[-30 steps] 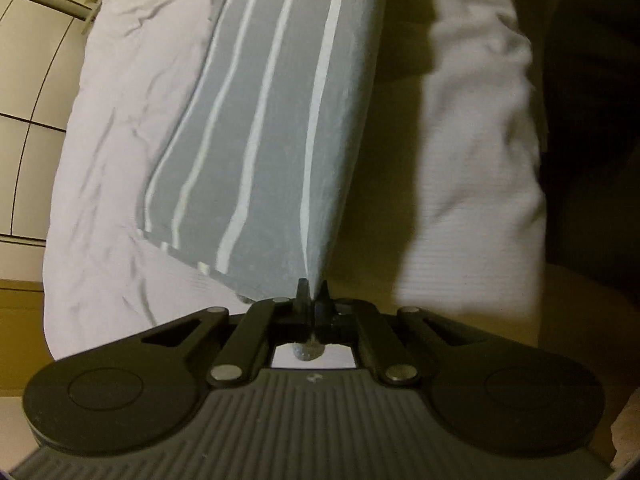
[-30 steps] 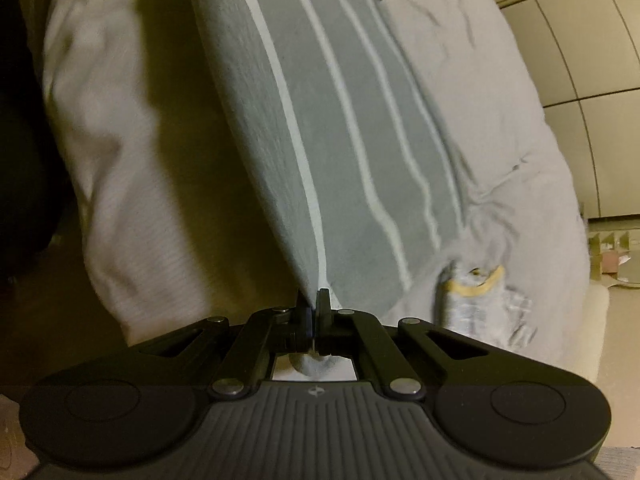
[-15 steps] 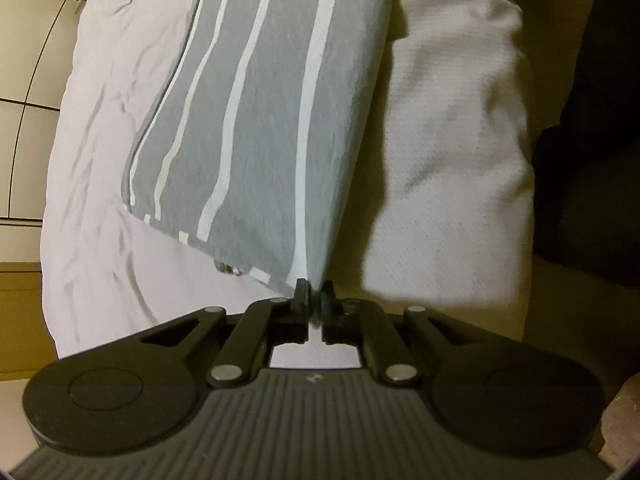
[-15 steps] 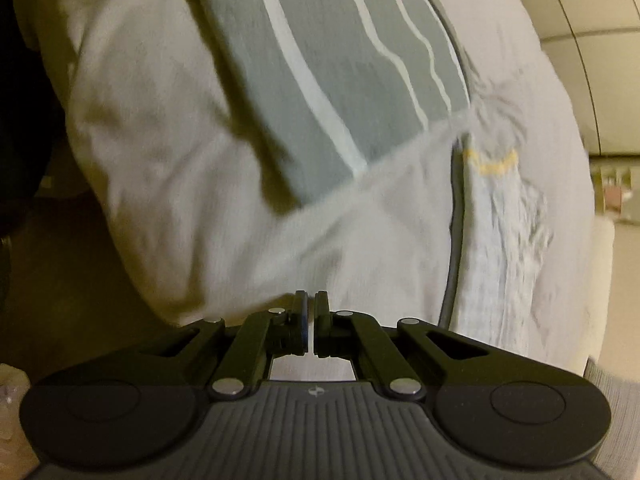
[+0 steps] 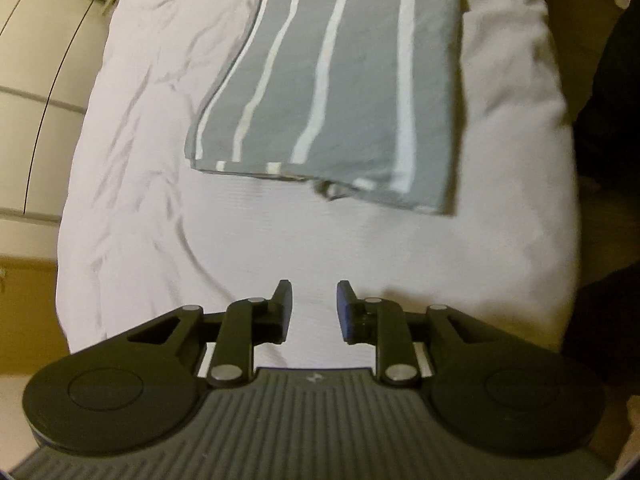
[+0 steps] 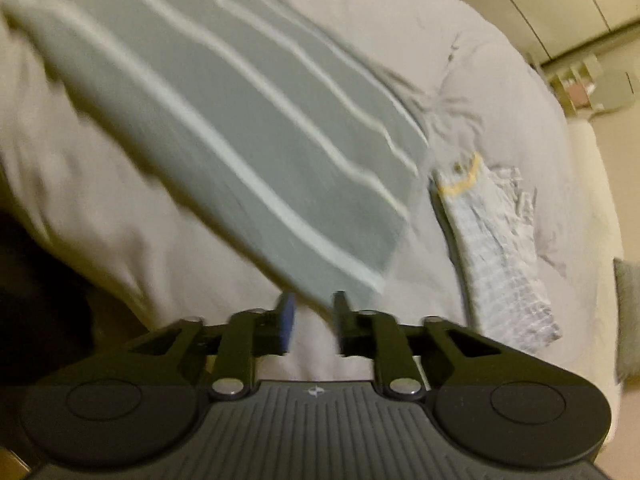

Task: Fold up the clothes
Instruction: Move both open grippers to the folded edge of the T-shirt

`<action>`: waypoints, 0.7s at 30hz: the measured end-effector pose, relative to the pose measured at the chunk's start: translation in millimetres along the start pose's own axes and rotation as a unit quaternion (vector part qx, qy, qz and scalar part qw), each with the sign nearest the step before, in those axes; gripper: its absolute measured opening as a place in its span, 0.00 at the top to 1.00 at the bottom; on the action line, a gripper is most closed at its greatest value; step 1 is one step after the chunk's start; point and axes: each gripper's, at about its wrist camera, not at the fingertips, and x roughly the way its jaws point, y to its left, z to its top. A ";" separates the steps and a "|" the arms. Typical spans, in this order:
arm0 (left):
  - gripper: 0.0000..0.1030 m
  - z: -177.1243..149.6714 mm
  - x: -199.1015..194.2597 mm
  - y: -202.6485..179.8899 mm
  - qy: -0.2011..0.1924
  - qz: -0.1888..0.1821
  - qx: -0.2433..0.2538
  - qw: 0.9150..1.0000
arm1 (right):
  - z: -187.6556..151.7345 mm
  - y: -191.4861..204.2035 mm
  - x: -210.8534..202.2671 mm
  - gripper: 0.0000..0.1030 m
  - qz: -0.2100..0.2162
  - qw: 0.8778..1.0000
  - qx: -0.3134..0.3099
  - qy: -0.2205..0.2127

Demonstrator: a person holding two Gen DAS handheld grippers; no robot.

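My left gripper (image 5: 312, 308) and right gripper (image 6: 314, 320) both gape empty; the striped garment (image 5: 340, 88) runs lengthwise ahead, nearer my right.

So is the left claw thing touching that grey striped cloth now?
Apart. The left wrist view shows the left gripper open, with a wide strip of bare white bedcover between its fingertips and the striped cloth.

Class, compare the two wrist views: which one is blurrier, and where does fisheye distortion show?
Right wrist view: heavy motion smear across the striped garment, while the right gripper stays sharp. Left wrist view: crisper, only mild softness on the garment's stripes; the white bedding bulges outward, and dim warm light darkens the right edge.
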 end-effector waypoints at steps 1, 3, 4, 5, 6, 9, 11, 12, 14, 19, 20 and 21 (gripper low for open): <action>0.76 -4.0 6.4 6.1 -0.016 -0.002 0.009 1.000 | 12.2 12.5 -8.7 0.74 0.001 1.000 0.021 -0.001; 0.76 -14.9 24.5 19.6 -0.049 -0.011 0.032 0.998 | 36.6 39.4 -43.5 0.70 0.003 0.998 0.065 0.005; 0.76 -21.0 31.5 25.3 -0.066 -0.013 0.052 0.996 | 47.8 50.2 -54.7 0.66 0.010 0.995 0.094 0.007; 0.76 -27.5 37.2 30.2 -0.085 -0.013 0.075 0.993 | 58.8 60.3 -64.5 0.65 0.017 0.992 0.125 0.008; 0.75 -33.9 42.9 35.1 -0.104 -0.013 0.098 0.990 | 69.8 70.5 -74.2 0.59 0.025 0.988 0.155 0.009; 0.60 -39.2 60.2 52.8 -0.167 0.001 0.159 0.973 | 104.9 90.4 -86.4 0.55 0.045 0.975 0.218 0.011; 0.56 -35.1 82.2 64.7 -0.202 0.017 0.210 0.956 | 128.3 101.4 -85.3 0.54 0.054 0.968 0.245 0.011; 0.54 -31.6 90.2 65.0 -0.215 0.026 0.239 0.946 | 140.0 107.0 -84.7 0.53 0.059 0.964 0.258 0.011; 0.51 -28.8 108.5 62.6 -0.244 0.045 0.301 0.921 | 151.5 132.8 -99.8 0.50 0.069 0.963 0.262 0.003; 0.41 -26.5 145.6 41.1 -0.305 0.077 0.424 0.849 | 183.0 194.6 -111.9 0.38 0.096 0.967 0.234 -0.028; 0.40 -27.8 146.8 35.8 -0.318 0.083 0.441 0.835 | 188.8 206.8 -113.9 0.36 0.100 0.968 0.228 -0.034; 0.40 -30.3 142.8 29.7 -0.329 0.087 0.452 0.825 | 193.9 217.6 -114.1 0.34 0.102 0.969 0.222 -0.040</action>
